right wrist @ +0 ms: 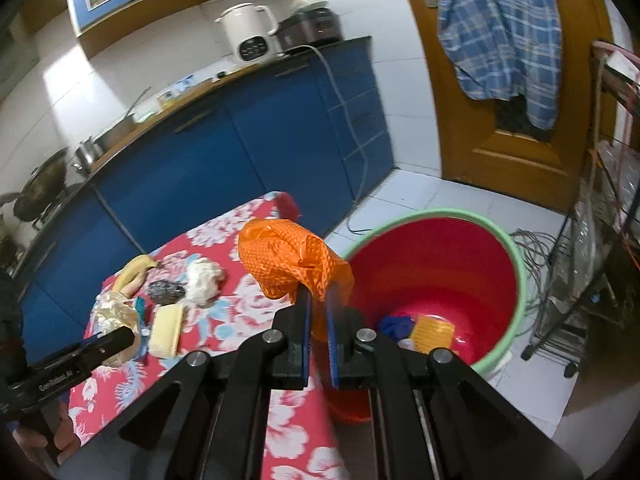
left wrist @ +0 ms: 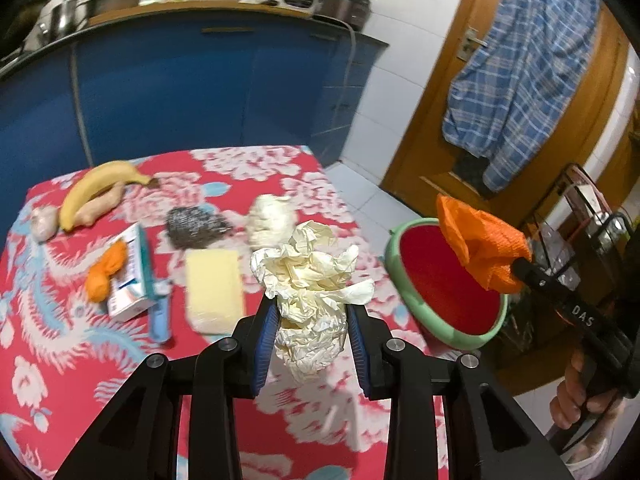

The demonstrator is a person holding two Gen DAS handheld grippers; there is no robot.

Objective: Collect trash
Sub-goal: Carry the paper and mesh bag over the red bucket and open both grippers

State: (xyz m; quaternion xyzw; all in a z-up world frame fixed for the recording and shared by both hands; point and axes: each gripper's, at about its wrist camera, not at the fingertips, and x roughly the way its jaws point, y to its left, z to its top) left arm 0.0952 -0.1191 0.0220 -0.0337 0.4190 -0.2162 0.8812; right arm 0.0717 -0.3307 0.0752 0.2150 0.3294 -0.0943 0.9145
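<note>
The right tool (right wrist: 318,300) pinches an orange crumpled wrapper (right wrist: 288,264), carried at the near rim of the red bucket (right wrist: 500,248), likely so it can drop inside, where other scraps already lie. The left tool (left wrist: 312,320) clamps a cream crumpled paper wad (left wrist: 312,272) above the table (left wrist: 60,340), apparently next for the bucket. A banana (left wrist: 100,188), sponge (left wrist: 214,288) and small box (left wrist: 128,284) rest on the floral cloth.
</note>
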